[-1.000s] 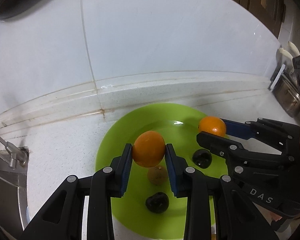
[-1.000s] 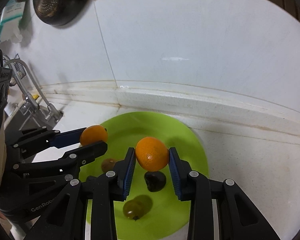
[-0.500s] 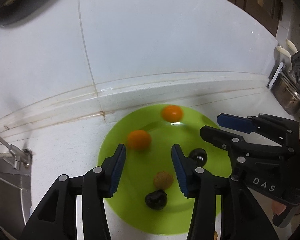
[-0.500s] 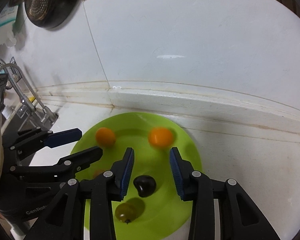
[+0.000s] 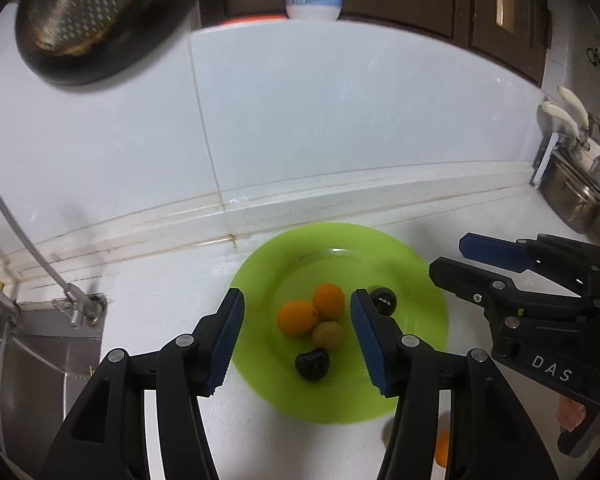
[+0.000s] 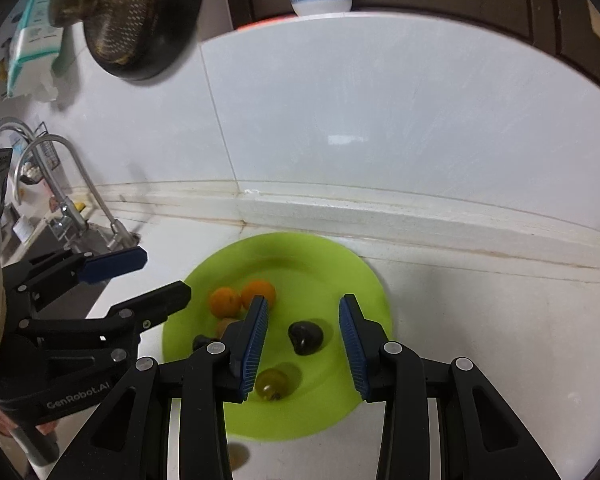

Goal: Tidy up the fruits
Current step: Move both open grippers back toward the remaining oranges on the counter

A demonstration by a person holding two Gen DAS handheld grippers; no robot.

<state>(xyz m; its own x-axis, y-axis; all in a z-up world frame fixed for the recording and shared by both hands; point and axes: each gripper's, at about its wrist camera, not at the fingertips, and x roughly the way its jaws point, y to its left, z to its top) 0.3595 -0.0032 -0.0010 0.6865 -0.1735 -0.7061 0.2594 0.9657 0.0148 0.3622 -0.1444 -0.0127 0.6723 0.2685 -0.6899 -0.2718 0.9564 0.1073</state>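
Note:
A lime green plate [image 5: 420, 280] lies on the white counter by the wall; it also shows in the right wrist view [image 6: 340, 264]. On it lie two oranges [image 5: 297, 317] [image 5: 329, 301] touching each other, a tan lychee [image 5: 327, 335], two dark fruits [image 5: 312, 364] [image 5: 383, 300] and, in the right wrist view, a green grape [image 6: 272, 384]. My left gripper [image 5: 296, 316] is open and empty above the plate's near left. My right gripper [image 6: 303, 326] is open and empty above a dark fruit [image 6: 306, 337].
A steel sink [image 5: 32, 344] with a tap [image 6: 60, 168] lies to the left. A dark strainer pan [image 5: 88, 12] hangs on the wall. A steel holder with utensils [image 5: 568, 196] stands at the right. An orange fruit [image 5: 442, 450] lies on the counter before the plate.
Both grippers opened and let go of their oranges, which rolled on the plate and came to rest together. Both grippers pulled back and up from the plate.

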